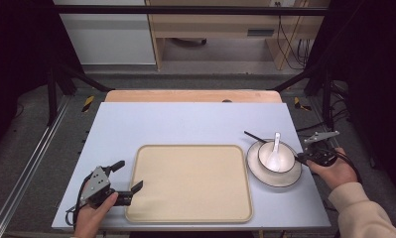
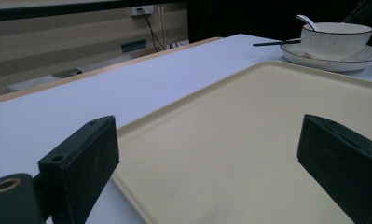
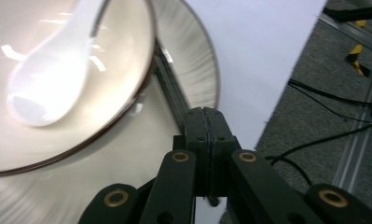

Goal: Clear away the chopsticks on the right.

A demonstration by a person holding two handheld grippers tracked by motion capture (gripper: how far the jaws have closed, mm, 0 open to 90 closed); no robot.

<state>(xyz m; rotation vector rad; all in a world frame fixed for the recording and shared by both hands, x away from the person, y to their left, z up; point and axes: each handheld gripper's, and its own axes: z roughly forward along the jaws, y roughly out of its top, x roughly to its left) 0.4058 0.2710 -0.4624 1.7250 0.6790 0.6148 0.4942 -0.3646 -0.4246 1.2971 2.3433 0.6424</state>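
Note:
A white bowl (image 1: 286, 161) with a white spoon (image 1: 275, 148) in it stands on a white plate (image 1: 272, 181) at the right of the table. Black chopsticks (image 1: 254, 136) lie across the plate behind the bowl. My right gripper (image 1: 299, 157) is at the plate's right rim. In the right gripper view its jaws (image 3: 204, 114) are pressed together on the near end of the chopsticks (image 3: 167, 84), beside the bowl (image 3: 104, 70) and spoon (image 3: 48, 88). My left gripper (image 1: 130, 174) stands open at the left edge of the beige tray (image 1: 185, 183), with nothing between its jaws.
The tray (image 2: 249, 130) lies in the middle of the pale blue table (image 1: 185, 124). In the left gripper view the bowl (image 2: 335, 39) and plate (image 2: 333, 63) stand beyond its far corner. Black frame bars, cables and a wooden cabinet (image 1: 210, 25) surround the table.

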